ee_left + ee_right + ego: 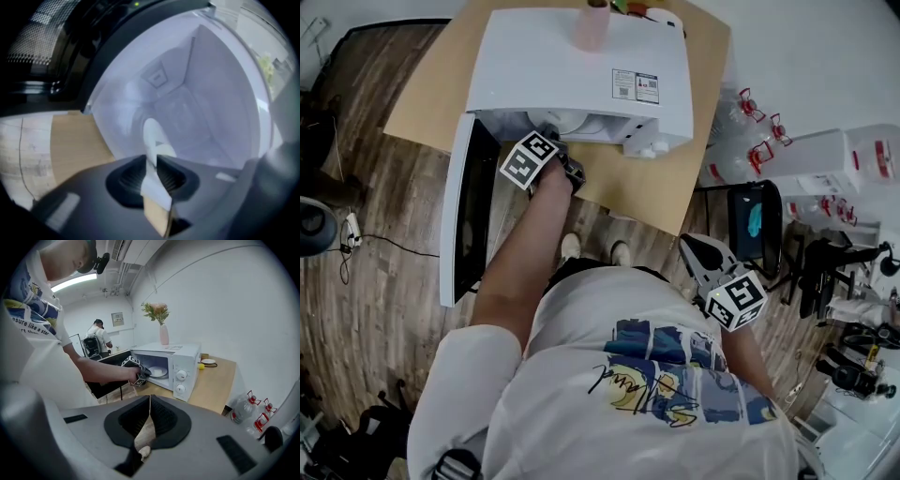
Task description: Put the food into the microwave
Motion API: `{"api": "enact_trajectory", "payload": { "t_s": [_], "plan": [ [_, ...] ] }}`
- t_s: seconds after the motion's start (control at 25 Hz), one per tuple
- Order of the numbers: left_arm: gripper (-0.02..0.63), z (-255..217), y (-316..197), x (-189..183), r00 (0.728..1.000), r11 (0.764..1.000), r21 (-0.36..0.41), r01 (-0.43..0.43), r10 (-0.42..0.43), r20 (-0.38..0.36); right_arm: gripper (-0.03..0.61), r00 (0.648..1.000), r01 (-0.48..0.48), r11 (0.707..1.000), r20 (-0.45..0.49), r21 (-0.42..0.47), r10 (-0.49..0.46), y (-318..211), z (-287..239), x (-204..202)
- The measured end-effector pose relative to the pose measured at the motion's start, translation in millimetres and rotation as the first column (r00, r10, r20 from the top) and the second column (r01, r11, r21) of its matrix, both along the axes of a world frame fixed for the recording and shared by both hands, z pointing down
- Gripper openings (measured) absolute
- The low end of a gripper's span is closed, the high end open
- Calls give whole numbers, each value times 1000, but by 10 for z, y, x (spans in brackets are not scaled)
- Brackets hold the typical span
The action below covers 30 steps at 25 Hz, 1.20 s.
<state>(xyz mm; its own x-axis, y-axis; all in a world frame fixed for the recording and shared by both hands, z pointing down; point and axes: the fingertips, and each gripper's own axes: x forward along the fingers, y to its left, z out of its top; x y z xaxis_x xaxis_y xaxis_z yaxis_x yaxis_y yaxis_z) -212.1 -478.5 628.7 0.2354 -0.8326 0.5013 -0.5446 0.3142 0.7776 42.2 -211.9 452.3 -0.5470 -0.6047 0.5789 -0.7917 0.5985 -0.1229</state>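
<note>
White microwave (581,66) from above in the head view, on a tan counter (422,94), with its dark-windowed door (467,211) swung wide open to the left. On its top, a pink vase (592,26). At the mouth of the cavity, the left tongs (555,141), at the end of an outstretched arm. Low at the right, beside the person's hip, the right tongs (692,251), well apart from the counter. Farther right, on the floor, clear water bottles (741,122) with red handles.

Left gripper view: straight into the white cavity. Tongs slightly spread, with a slim gap between the pads. At their tips, the near rim of a white plate (152,133) inside the cavity. Impossible to tell what lies on the plate. Tan counter at lower left.

Right gripper view: tongs pressed together at the tips, pinching nothing, aimed toward the microwave. Inside the open cavity, the plate, just beyond the left tongs. On the far right end of the counter, a small white dish (207,362), with a yellow round thing (201,366) just beside it. In the vase, pink flowers (156,311).
</note>
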Motion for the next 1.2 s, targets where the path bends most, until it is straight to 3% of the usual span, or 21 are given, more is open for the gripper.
{"api": "enact_trajectory", "payload": {
  "t_s": [0.12, 0.24, 0.36, 0.92, 1.2],
  "plan": [
    [84, -25, 12, 0, 988, 998, -26, -52, 55, 143, 11, 1000, -12, 1000, -1, -6, 12, 28, 13, 11],
    [125, -25, 20, -14, 954, 994, -57, -96, 108, 279, 11, 1000, -27, 999, 0, -17, 27, 78, 41, 35],
    [156, 8, 36, -38, 926, 990, -76, -115, 135, 352, 11, 999, -37, 999, 3, -23, 37, 140, 64, 55],
    [187, -275, 574, 47, 902, 990, -6, -143, 133, 410, 11, 998, -26, 999, 60, 31, 24, 533, 23, 392],
    [72, -587, 1262, 400, 913, 971, 91, -222, 174, 368, 11, 995, 3, 999, 104, 52, -8, 916, 33, 631]
  ]
}}
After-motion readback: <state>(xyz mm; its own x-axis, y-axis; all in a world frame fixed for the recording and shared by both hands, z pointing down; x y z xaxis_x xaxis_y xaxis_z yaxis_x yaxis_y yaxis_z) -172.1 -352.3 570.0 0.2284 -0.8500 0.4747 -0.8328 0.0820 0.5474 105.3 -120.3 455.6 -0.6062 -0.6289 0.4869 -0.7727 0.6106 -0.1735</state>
